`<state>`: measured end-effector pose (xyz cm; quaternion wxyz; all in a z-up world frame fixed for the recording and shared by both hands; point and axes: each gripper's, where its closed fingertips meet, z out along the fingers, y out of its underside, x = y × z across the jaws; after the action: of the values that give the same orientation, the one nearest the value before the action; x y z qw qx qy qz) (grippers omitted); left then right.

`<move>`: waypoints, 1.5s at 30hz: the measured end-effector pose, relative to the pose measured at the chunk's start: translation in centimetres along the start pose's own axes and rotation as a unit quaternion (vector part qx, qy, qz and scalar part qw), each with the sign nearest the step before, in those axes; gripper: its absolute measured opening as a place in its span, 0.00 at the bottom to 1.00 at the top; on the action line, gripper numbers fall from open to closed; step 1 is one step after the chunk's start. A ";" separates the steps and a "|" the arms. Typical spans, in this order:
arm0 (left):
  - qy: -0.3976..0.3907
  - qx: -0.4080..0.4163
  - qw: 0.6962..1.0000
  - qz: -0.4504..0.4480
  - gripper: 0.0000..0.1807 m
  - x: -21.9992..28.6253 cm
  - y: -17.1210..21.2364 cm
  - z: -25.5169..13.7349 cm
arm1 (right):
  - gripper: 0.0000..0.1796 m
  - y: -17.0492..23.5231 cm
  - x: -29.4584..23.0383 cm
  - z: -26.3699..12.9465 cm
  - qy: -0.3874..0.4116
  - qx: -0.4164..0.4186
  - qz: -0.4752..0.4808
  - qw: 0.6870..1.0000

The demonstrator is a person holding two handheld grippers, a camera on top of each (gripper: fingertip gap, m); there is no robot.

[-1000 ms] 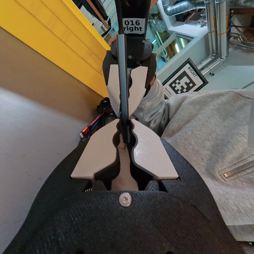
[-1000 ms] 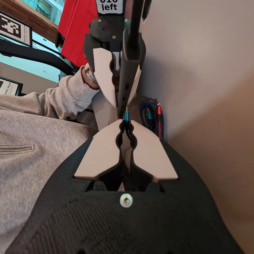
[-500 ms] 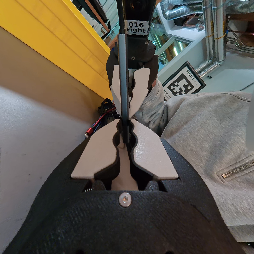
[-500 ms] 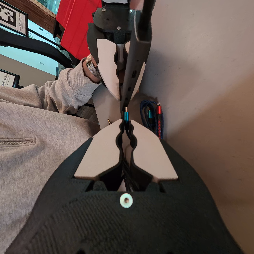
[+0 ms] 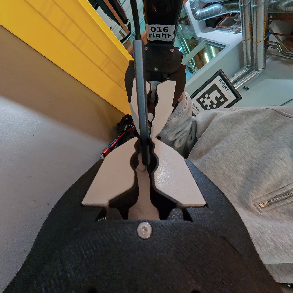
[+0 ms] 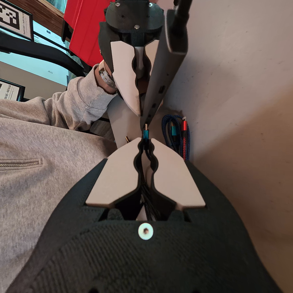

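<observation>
My left gripper [image 5: 145, 140] is shut on the near end of a slim grey hub [image 5: 140, 95], which runs away from it, edge on. My right gripper [image 6: 145, 139] is shut on a teal cable plug [image 6: 145, 134] whose metal tip points at the hub's end. In the right wrist view the left gripper [image 6: 140, 113] faces me and holds the hub [image 6: 160, 76] tilted, with small ports along its edge. The plug tip sits just short of the hub's lowest corner; I cannot tell if they touch. In the left wrist view the right gripper [image 5: 149, 134] faces me behind the hub.
A bundle of braided blue and red cables [image 6: 176, 134] lies on the grey table, also in the left wrist view [image 5: 120, 139]. A yellow panel [image 5: 63, 39], a red panel [image 6: 85, 31] and a framed marker sign [image 5: 214, 96] stand around. A person's grey sweatshirt [image 5: 237, 150] is close by. Both grippers' tips are close together, under 4 cm apart.
The hub in the left gripper has tilted, showing more of its port edge to the right wrist camera. The plug has stayed near the hub's lower end. Both grippers stay shut.
</observation>
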<state>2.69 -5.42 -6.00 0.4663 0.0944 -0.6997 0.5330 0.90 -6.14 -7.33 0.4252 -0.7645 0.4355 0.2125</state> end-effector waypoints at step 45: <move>-0.054 -0.008 0.998 -0.026 0.05 -1.7 0.2 0.3 | 0.13 -4.4 0.8 -3.7 0.118 0.127 -0.096 0.980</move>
<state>3.28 -6.20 -7.43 0.4425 0.1375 -0.7250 0.5096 4.90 -8.43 -3.81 0.4828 -0.7621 0.4308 0.0226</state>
